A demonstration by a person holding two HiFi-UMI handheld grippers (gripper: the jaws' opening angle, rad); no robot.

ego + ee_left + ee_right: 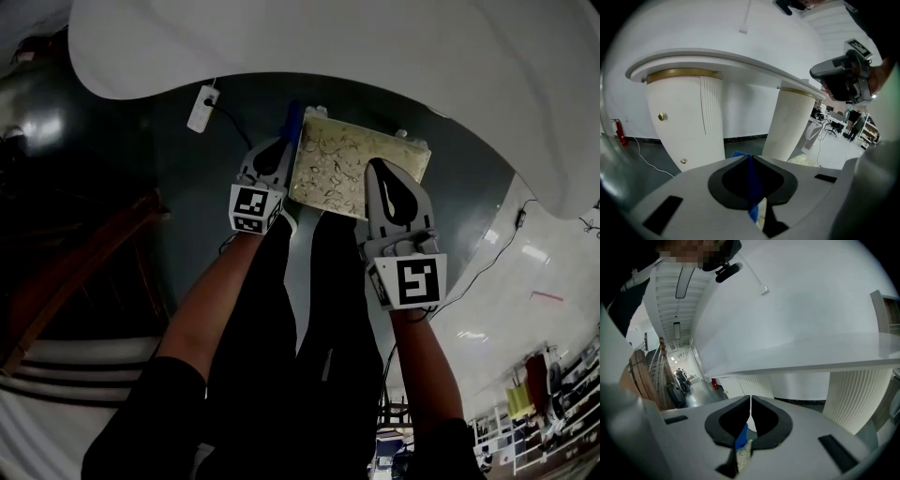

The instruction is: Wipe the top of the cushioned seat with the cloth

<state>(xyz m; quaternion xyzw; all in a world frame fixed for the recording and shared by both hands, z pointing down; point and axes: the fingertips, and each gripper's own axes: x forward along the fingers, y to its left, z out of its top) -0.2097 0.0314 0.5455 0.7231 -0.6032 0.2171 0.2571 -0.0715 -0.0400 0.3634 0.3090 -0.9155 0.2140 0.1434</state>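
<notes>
Blue cloth (293,125), clamped flat in my left gripper (278,150), hangs at the far-left edge of the cushioned seat (361,159), a cream, dark-veined pad below me and just near of the white desk (375,47). The left gripper view shows the fabric as 1 thin strip (751,187) pressed between the closed jaws. My right gripper (380,173) hovers over the seat's near-right part, its jaws drawn together with nothing pinched that I can see. I judge the wipe to be at its start: the cloth sits at the rim, not on the top. The next move calls for laying it on the pad and drawing it rightward under a firm clamp, with the right gripper clear of the path.
</notes>
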